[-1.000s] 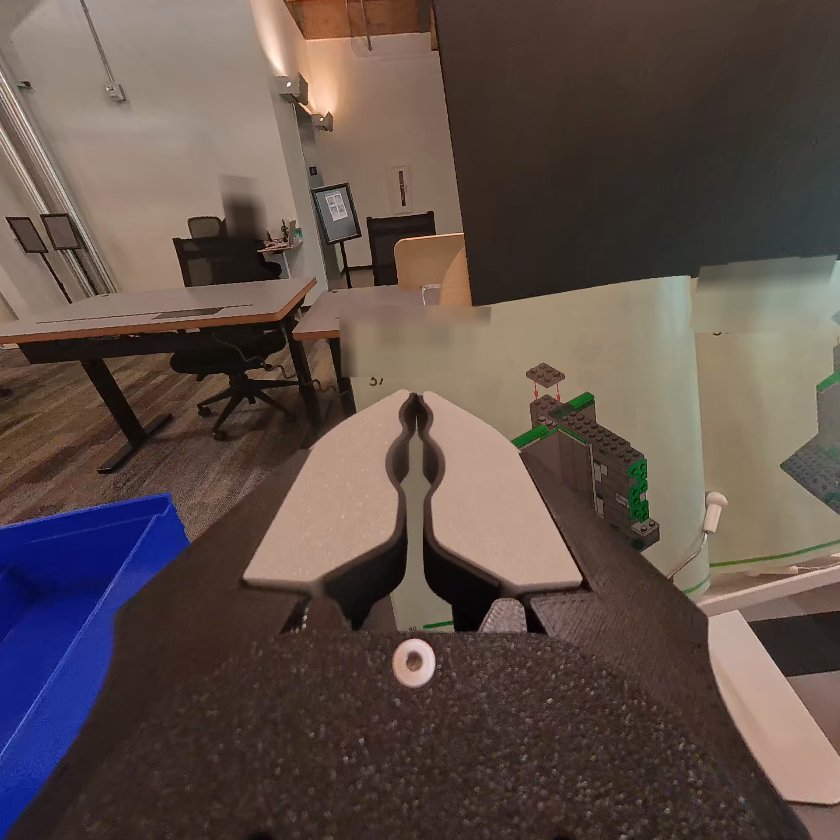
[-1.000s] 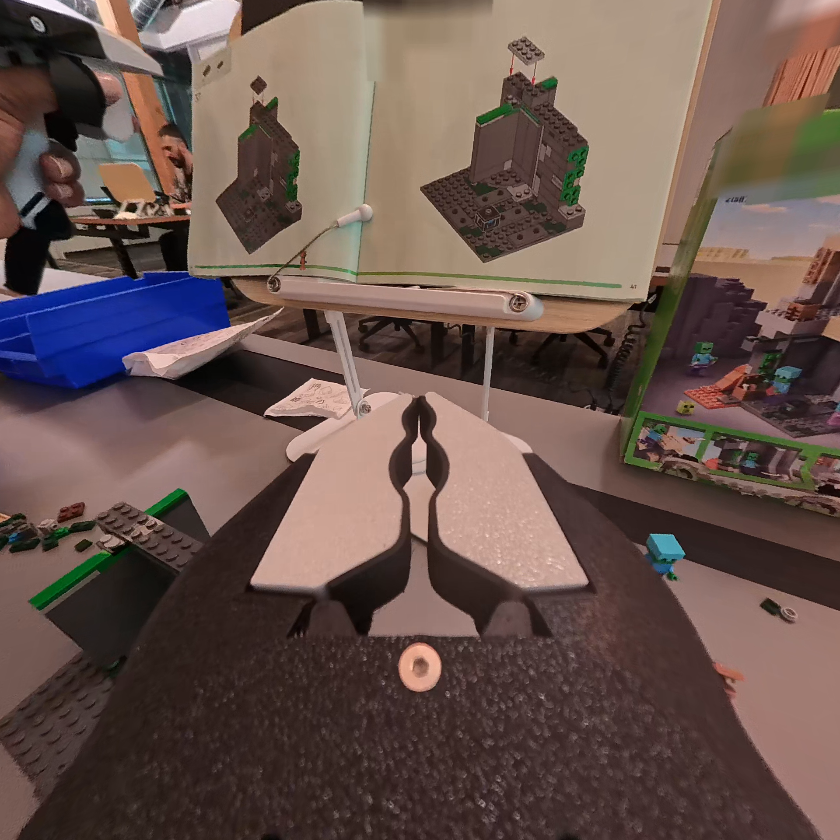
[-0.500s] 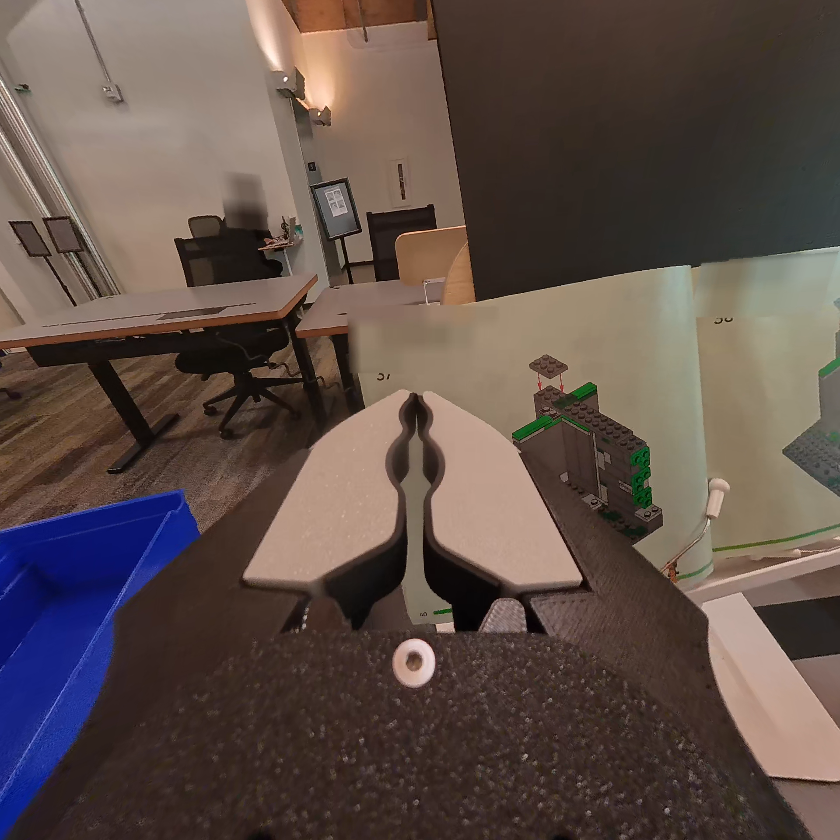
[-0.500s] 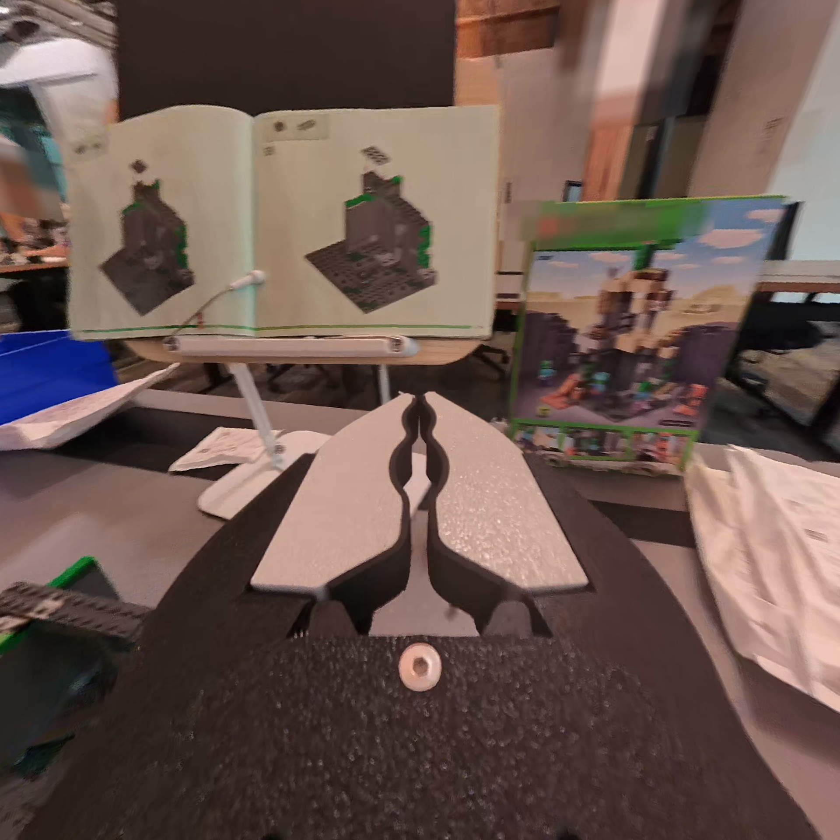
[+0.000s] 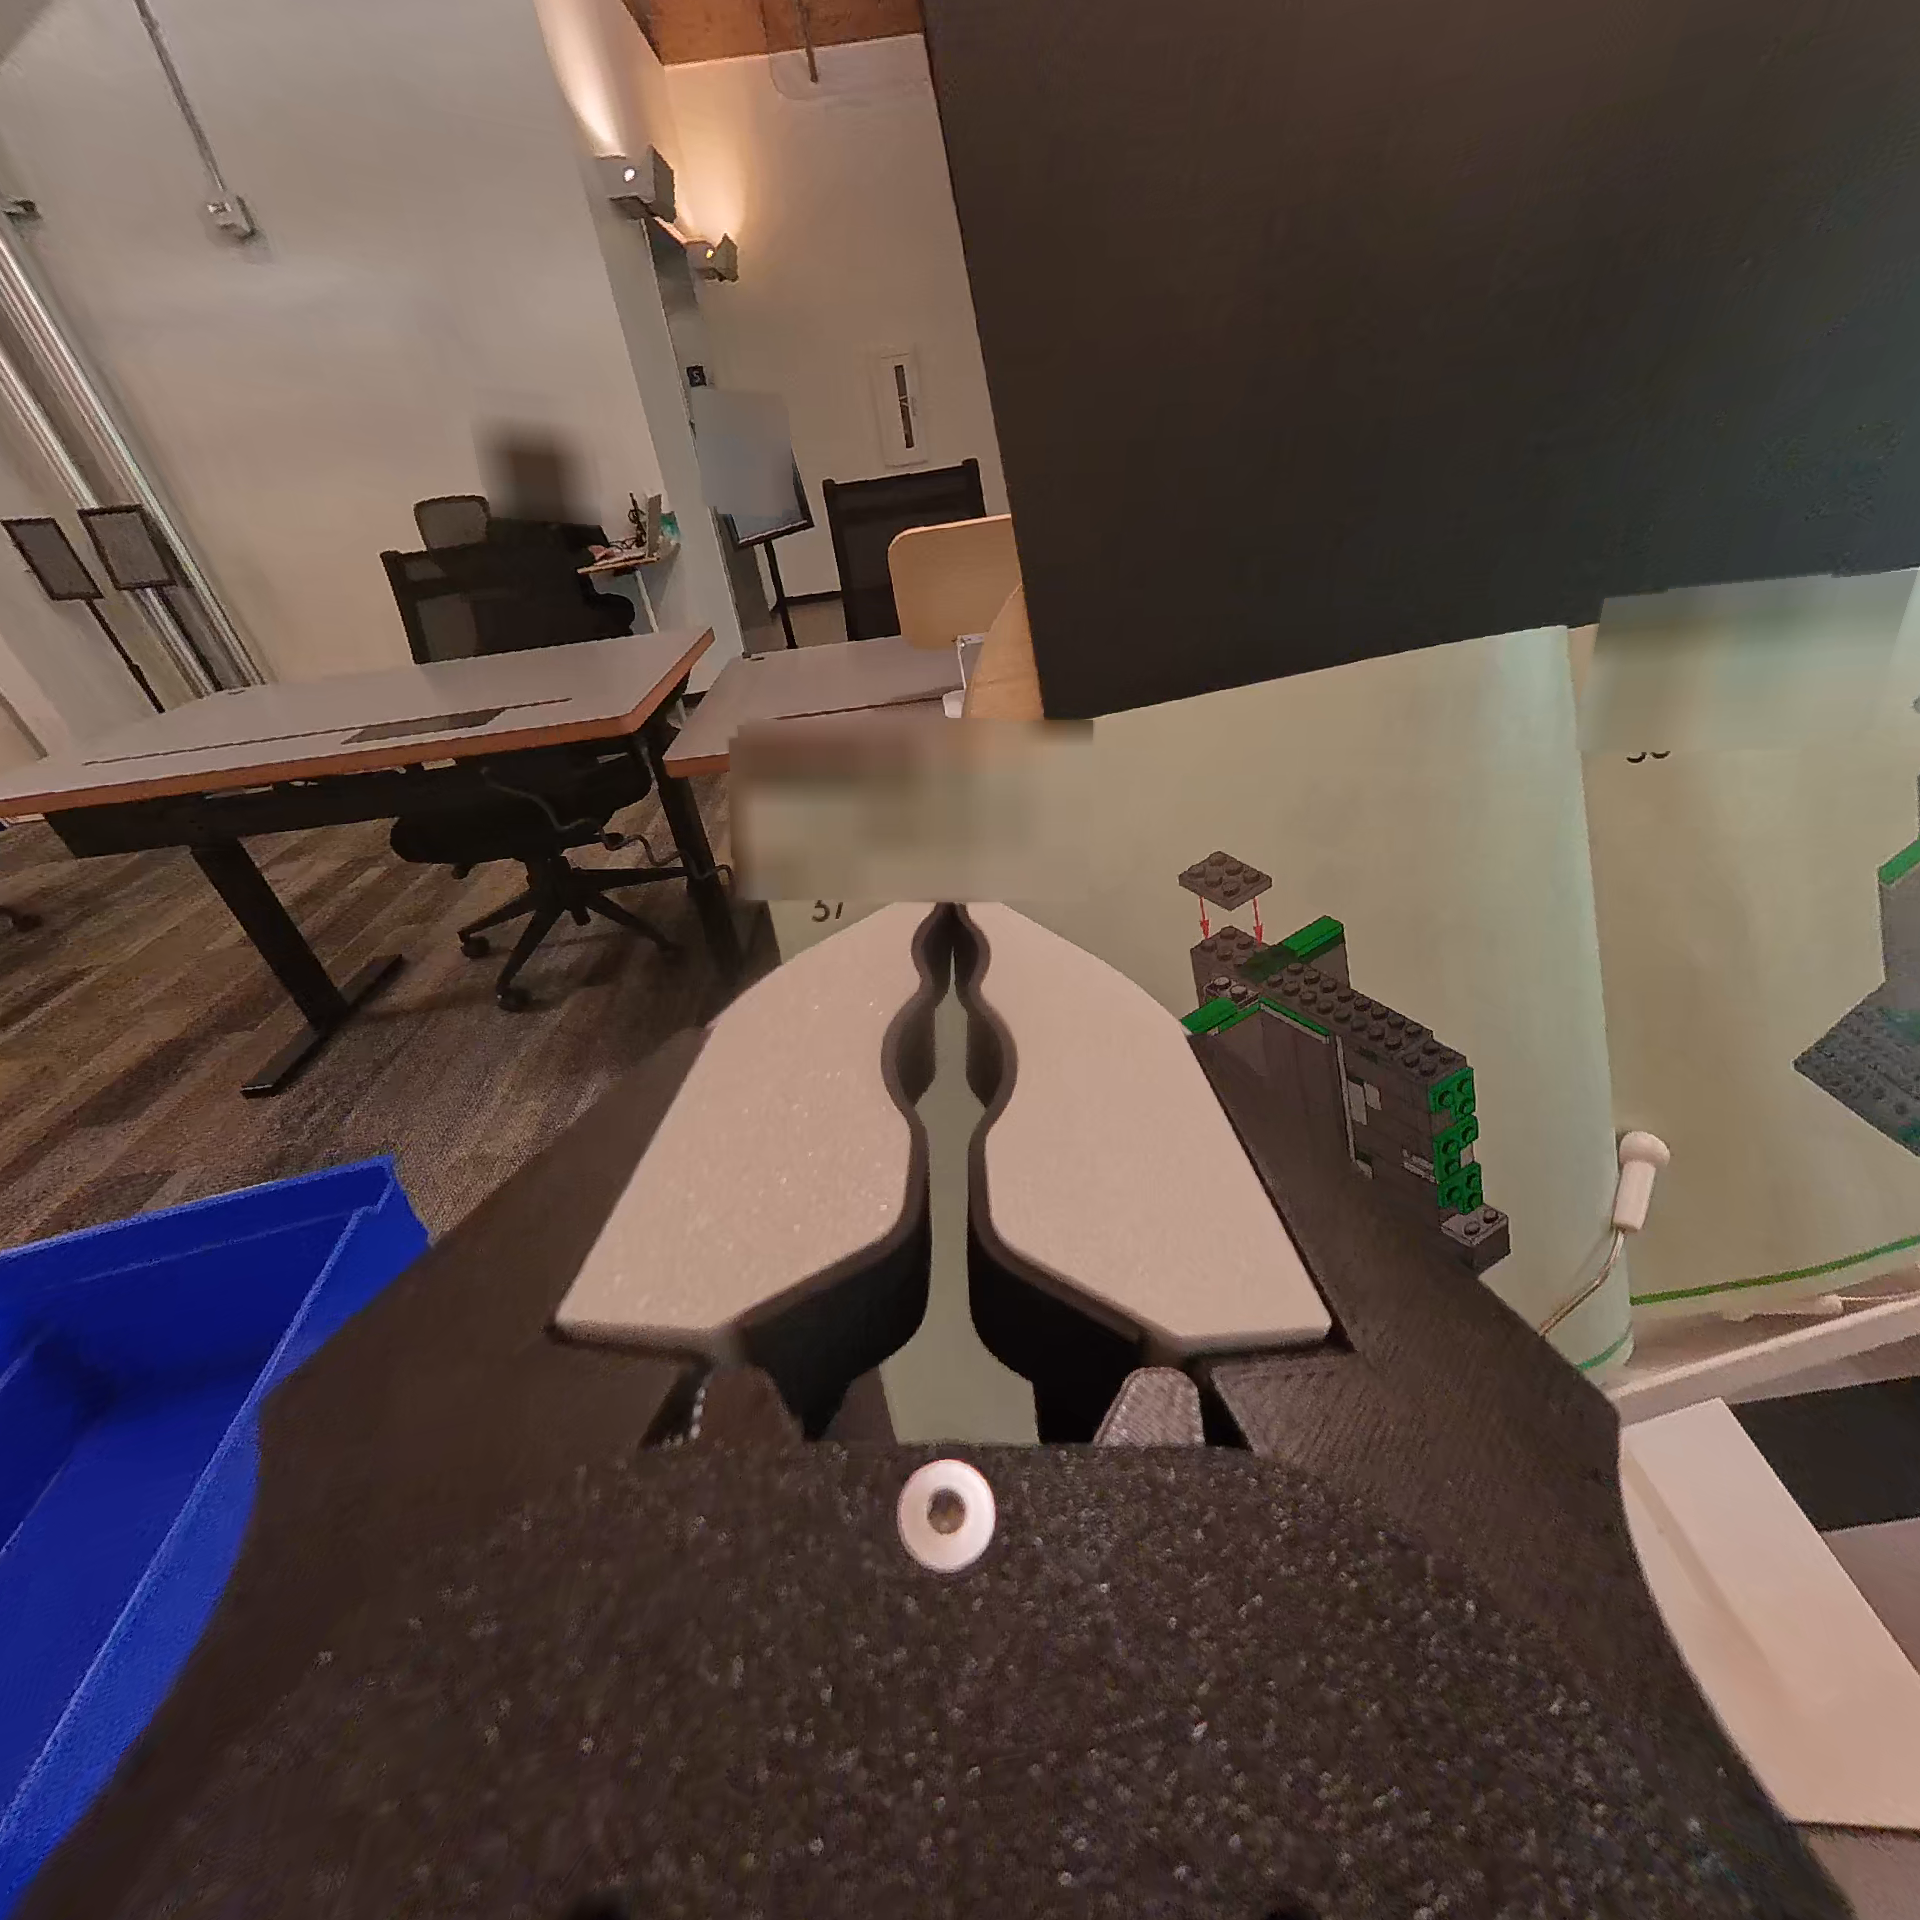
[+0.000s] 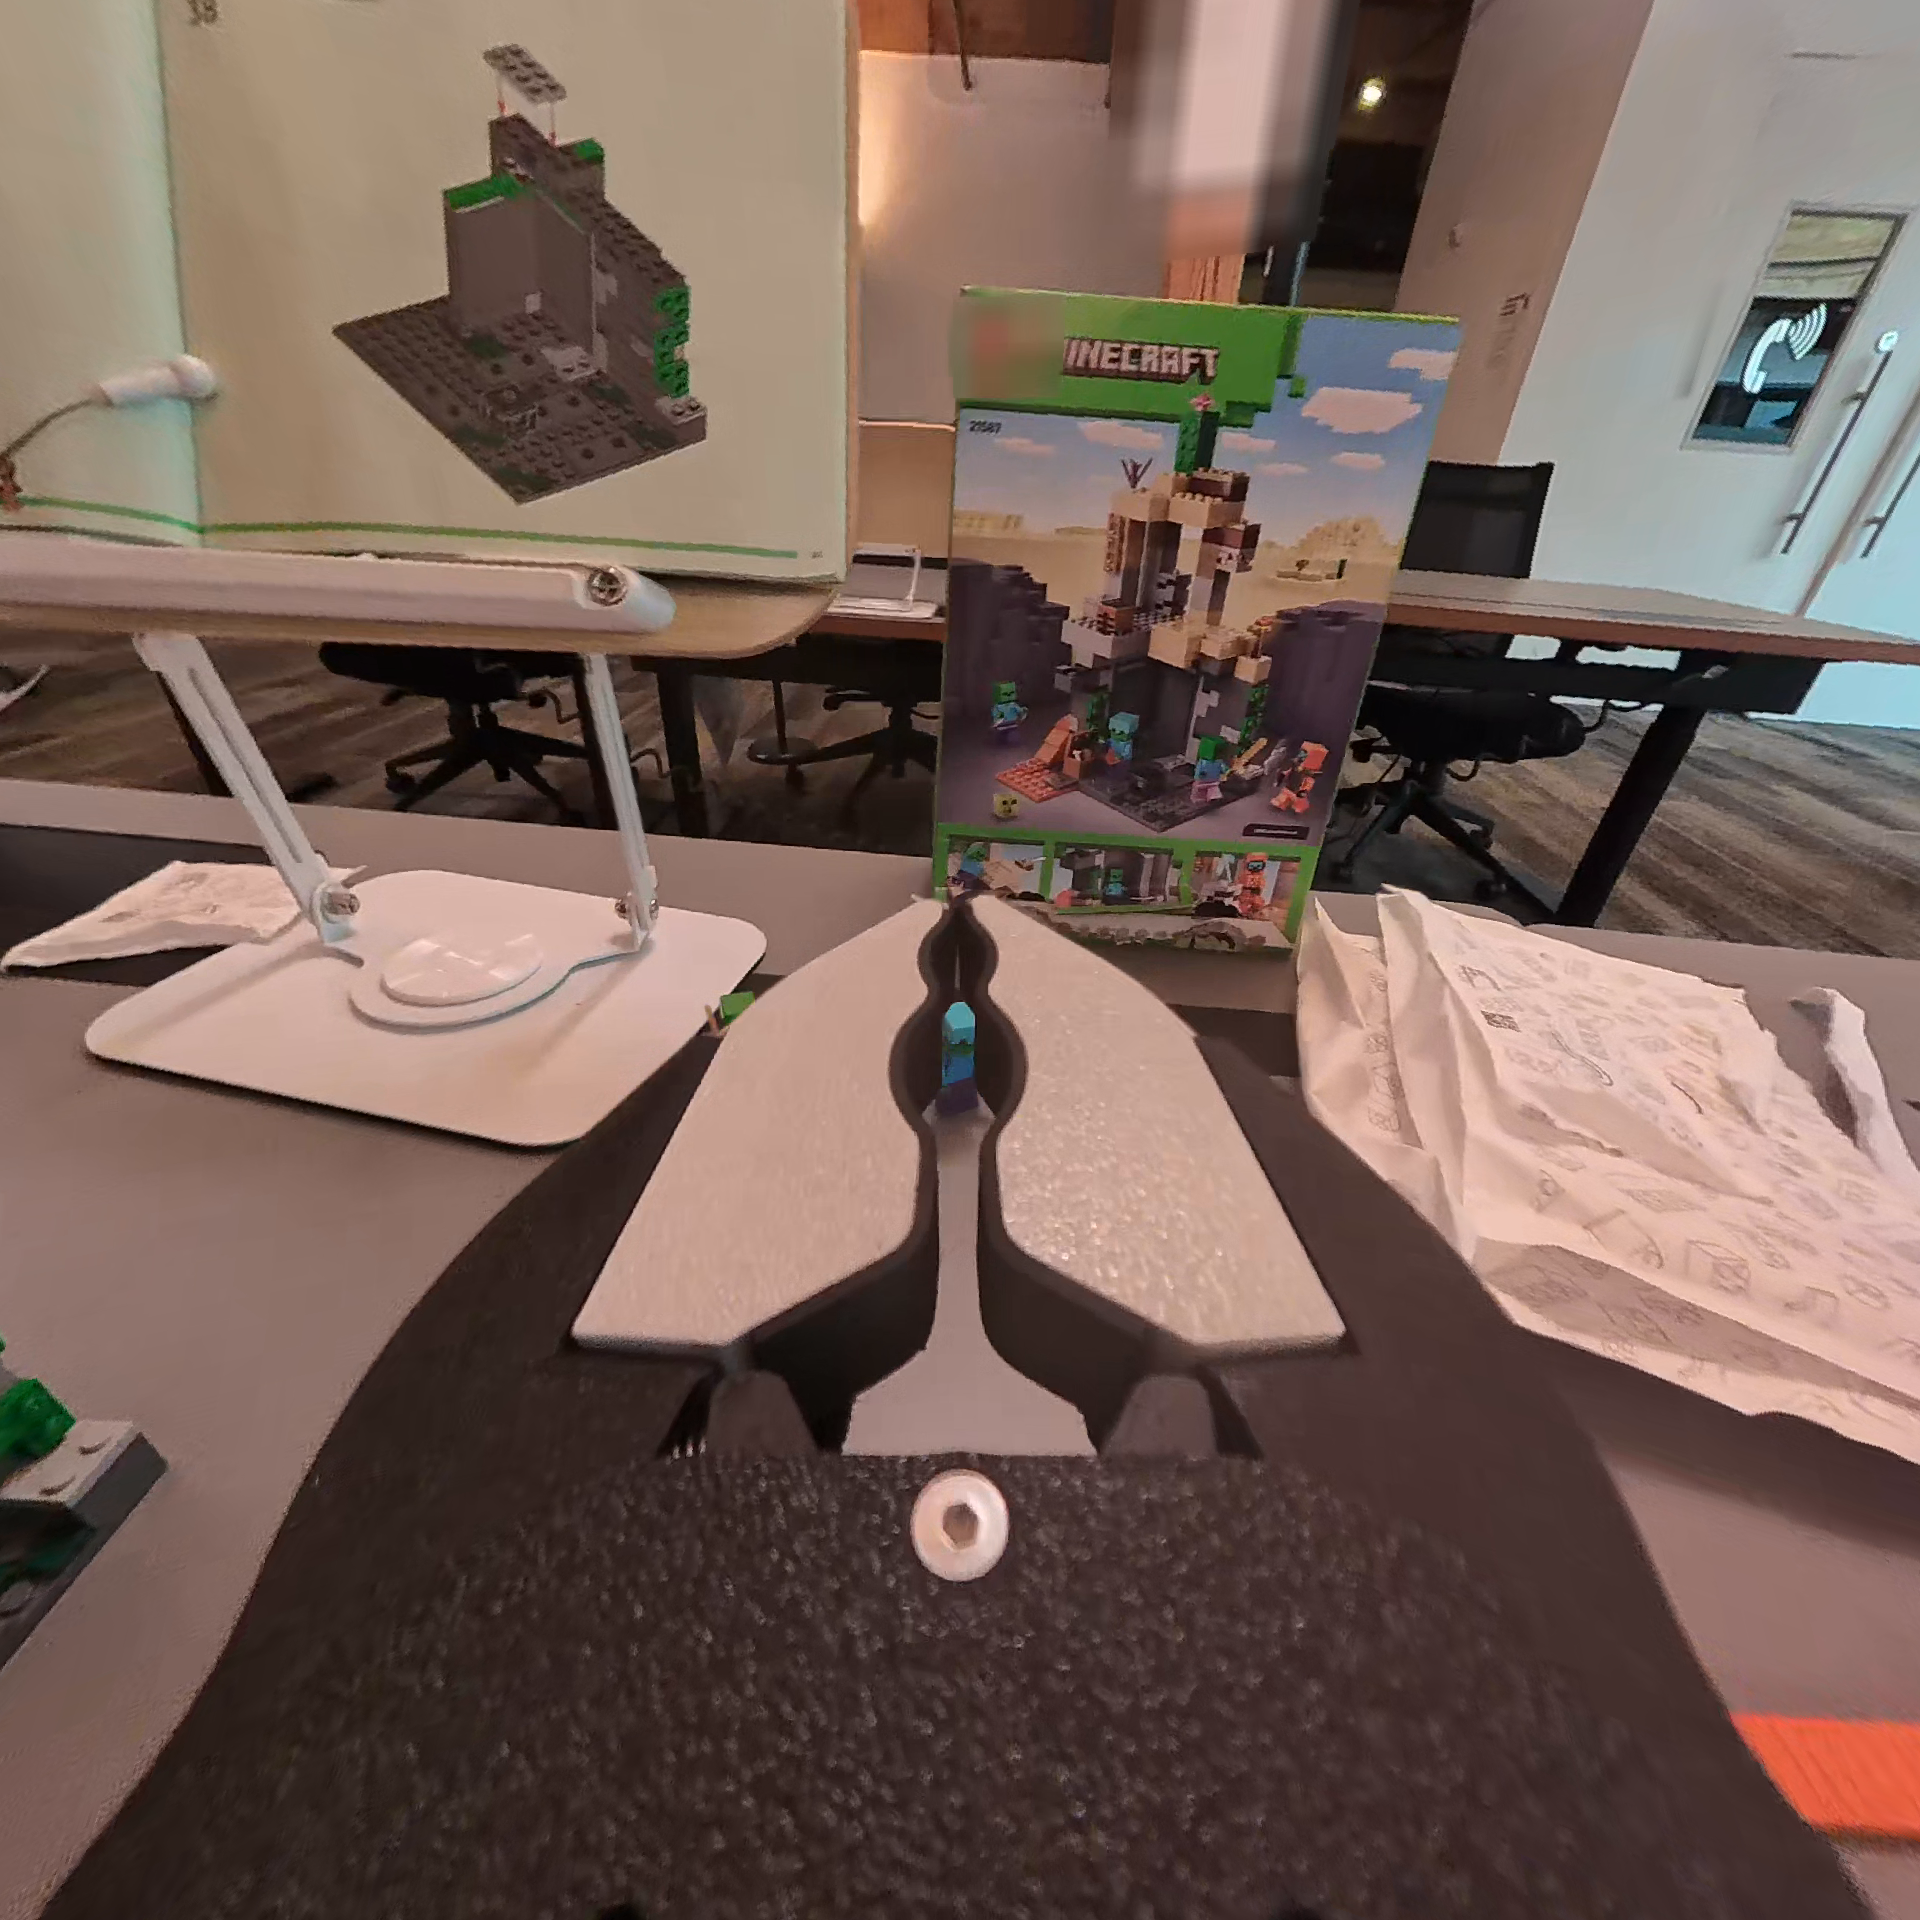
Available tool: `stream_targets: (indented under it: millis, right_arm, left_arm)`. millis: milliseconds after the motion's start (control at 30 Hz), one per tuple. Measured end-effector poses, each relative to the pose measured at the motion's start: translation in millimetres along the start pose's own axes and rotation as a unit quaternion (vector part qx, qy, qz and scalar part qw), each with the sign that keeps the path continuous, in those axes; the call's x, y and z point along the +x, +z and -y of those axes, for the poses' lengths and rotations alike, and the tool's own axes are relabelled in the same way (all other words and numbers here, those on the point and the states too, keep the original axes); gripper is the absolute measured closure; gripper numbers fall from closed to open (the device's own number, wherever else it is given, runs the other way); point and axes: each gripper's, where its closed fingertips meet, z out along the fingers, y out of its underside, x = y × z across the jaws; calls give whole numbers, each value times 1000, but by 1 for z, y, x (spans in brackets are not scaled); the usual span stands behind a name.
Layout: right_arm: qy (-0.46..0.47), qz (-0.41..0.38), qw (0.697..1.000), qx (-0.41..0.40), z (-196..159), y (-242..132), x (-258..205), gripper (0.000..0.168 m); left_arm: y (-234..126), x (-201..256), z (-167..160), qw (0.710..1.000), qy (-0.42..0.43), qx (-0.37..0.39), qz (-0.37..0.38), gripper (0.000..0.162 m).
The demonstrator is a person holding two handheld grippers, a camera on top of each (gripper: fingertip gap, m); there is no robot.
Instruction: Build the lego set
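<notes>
- Setting: an open office with wood-pattern floor and empty desks; the work surface is a grey table (image 6: 260, 1226), lower left of the right wrist view.
- Nearest, right wrist view: the right gripper (image 6: 954, 914) fills the lower centre, its jaws narrowed until the tips all but meet, holding nothing. A small blue-headed minifigure (image 6: 958, 1060) shows through the slot between them but stands on the table beyond, ungripped.
- At the lower left edge, a corner of the partly built lego set (image 6: 62, 1455), grey plates with green bricks.
- Middle distance: white book stand (image 6: 416, 997) at left, crumpled paper bags (image 6: 1558, 1122) at right.
- Farther: instruction booklet (image 6: 499, 291) open at upper left; the upright set box (image 6: 1195, 623) behind the fingertips.
- Left wrist view: the left gripper (image 5: 951, 914) is likewise nearly closed and empty, raised before the booklet page.
- Container: blue bin (image 5: 156, 1403), lower left; the visible interior shows no contents.
- Risk (judgement): with both grippers off the model and the right one aimed low, a forward sweep could topple the minifigure or box.
</notes>
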Motion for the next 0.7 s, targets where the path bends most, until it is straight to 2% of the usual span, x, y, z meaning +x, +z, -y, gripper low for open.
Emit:
stream_targets:
  millis: [167, 367, 500, 700]
  right_arm:
    - [-8, 15, 1000, -4, -2, 1, -8, 168]
    - [-9, 22, 1000, -8, -5, 2, -12, 168]
    - [-8, 25, 1000, -8, -4, 1, -13, 168]
    - [-6, 33, 999, -13, -7, 1, -19, 168]
  left_arm:
    - [5, 11, -3, 1000, -5, 3, -14, 162]
    - [-5, 34, -7, 998, -21, 10, -52, 162]
    - [-38, 50, -13, 995, -36, 19, -88, 162]
    - [-114, 74, -41, 990, -18, 9, -138, 162]
